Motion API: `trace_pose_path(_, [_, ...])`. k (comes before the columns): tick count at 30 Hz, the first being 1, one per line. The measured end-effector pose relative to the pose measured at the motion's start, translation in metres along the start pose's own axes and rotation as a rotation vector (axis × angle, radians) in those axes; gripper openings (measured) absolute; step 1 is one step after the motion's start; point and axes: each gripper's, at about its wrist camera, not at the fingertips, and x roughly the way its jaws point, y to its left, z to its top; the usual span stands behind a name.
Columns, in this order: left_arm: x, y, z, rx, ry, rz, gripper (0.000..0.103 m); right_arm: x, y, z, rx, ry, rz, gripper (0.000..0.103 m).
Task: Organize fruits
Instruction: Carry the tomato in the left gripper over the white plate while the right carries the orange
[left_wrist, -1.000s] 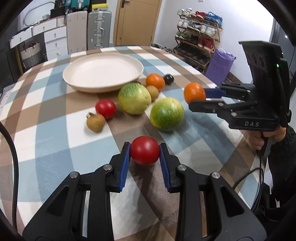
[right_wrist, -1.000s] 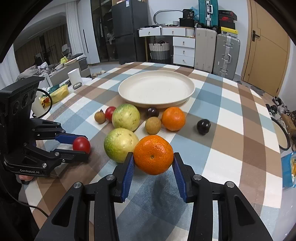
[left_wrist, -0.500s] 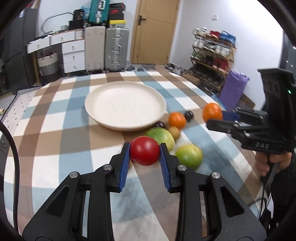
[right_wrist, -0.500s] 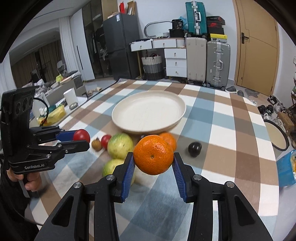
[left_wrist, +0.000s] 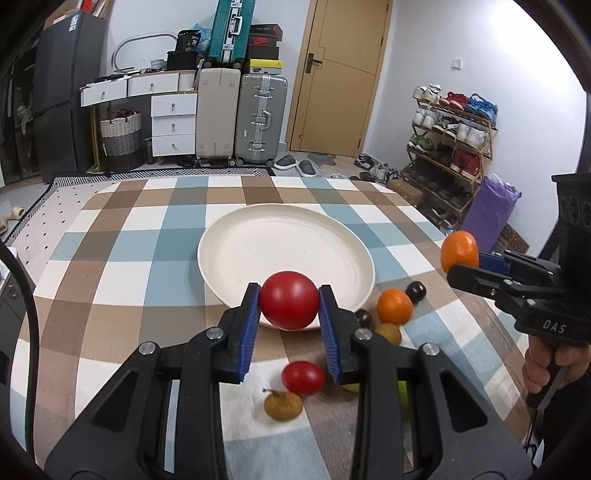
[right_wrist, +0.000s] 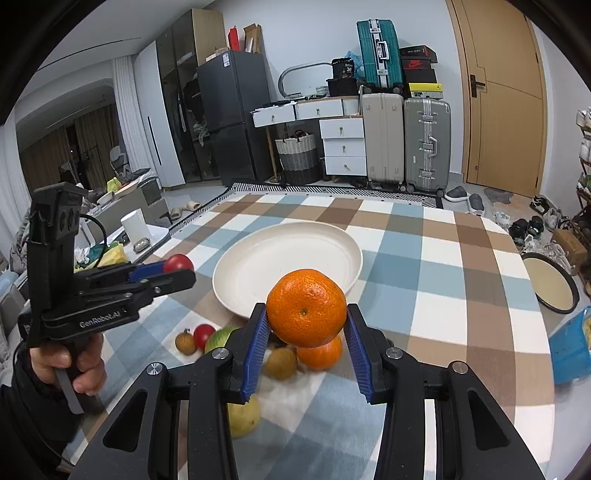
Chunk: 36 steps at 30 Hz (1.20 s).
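My left gripper (left_wrist: 289, 302) is shut on a red round fruit (left_wrist: 289, 300) and holds it in the air at the near rim of the cream plate (left_wrist: 258, 243). My right gripper (right_wrist: 306, 319) is shut on an orange (right_wrist: 306, 313), held above the table near the plate's (right_wrist: 258, 273) front rim. On the table below lie a second orange (left_wrist: 394, 305), a small red fruit (left_wrist: 303, 377), brown fruits (left_wrist: 283, 405), dark plums (left_wrist: 416, 291) and green fruits (right_wrist: 219, 338). The plate holds nothing.
The checked tablecloth (left_wrist: 122, 258) covers a round table. A blue packet (right_wrist: 570, 350) lies at the table's right edge. Suitcases (left_wrist: 258, 118), drawers and a shoe rack (left_wrist: 450, 147) stand beyond the table. A white cup (right_wrist: 135, 226) stands off to the left.
Both grippers rose from the table with their fruits and moved toward the plate. The loose fruits now lie below and behind the fingertips.
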Motion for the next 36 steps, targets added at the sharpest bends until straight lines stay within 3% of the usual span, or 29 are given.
trace_pose_path(13, [0.032,0.009,0.011,-0.008,0.000,0.045,0.028,0.038,-0.002,0.020,0.022,0.007,0.022,0.042])
trace_pose_path(28, [0.080,0.035,0.025,-0.050,0.060,0.059,0.028,0.092,-0.001,0.023,-0.007,0.153,-0.016,0.042])
trace_pose_path(36, [0.094,0.044,0.021,-0.069,0.093,0.071,0.028,0.111,-0.001,0.025,-0.009,0.186,-0.022,0.042])
